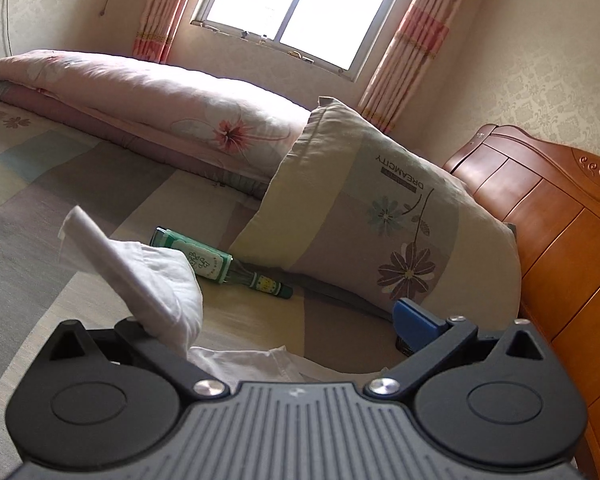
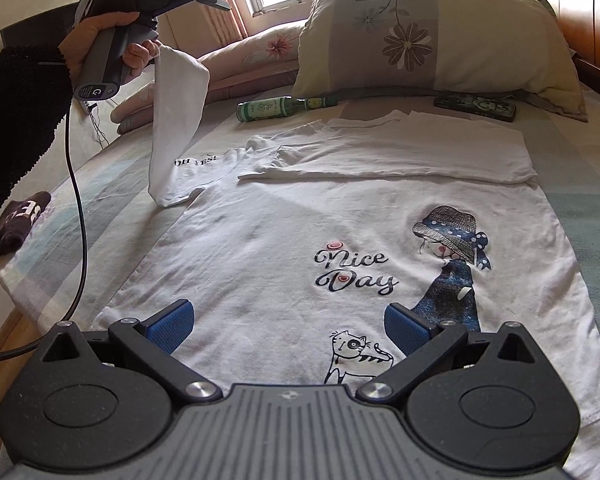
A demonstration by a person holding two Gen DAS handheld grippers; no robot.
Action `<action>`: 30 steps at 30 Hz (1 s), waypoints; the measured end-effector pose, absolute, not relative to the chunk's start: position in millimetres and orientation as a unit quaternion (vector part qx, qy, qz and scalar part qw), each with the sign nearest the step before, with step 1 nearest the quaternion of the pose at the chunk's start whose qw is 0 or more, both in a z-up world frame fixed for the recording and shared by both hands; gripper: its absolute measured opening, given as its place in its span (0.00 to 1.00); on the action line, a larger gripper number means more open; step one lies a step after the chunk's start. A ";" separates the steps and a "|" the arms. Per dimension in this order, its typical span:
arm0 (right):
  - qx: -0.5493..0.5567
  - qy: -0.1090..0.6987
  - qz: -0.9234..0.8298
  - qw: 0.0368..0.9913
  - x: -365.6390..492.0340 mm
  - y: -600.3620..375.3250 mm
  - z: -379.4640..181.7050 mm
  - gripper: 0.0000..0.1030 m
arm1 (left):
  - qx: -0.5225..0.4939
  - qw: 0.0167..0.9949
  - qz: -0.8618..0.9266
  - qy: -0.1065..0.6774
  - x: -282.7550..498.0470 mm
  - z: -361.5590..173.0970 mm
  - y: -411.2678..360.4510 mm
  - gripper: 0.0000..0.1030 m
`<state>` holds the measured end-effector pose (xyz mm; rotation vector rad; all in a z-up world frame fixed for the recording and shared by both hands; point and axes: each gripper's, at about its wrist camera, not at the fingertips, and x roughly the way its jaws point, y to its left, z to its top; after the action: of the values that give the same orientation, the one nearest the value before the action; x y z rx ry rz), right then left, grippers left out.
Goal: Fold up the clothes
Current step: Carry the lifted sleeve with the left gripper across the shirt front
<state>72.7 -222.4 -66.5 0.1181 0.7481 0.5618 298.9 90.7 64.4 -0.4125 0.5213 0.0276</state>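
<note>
We are mid-fold: our left gripper point(image 2: 156, 42) lifts the sleeve of the white printed cotton T-shirt point(image 2: 284, 224) spread on the bed point(image 2: 580, 208), though its fingers' grip is hidden. Our right gripper point(image 2: 288, 326) hovers spread wide. Next, lay the sleeve inward.

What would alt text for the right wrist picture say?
A white T-shirt printed "Nice Day" lies on a bed, its sleeve lifted by the left hand-held gripper. The open right hand-held gripper hovers over the hem; a pillow and green bottle lie beyond.
</note>
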 end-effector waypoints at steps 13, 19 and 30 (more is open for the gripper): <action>0.076 0.362 0.268 0.890 75.2 -236.6 -72.4 1.00 | -0.179 0.939 -0.021 0.294 330.6 52.4 28.6 0.99; 0.079 0.363 0.269 0.889 76.5 -238.8 -74.9 1.00 | -0.176 0.937 -0.033 0.299 344.4 51.0 6.5 0.99; 0.097 0.366 0.269 0.885 81.7 -246.3 -82.8 1.00 | -0.152 0.940 -0.057 0.301 356.6 62.4 -26.5 0.99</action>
<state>81.7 -246.3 -82.8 0.2021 0.7621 0.5596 356.6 -26.5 62.4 -0.3105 0.6152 -0.1159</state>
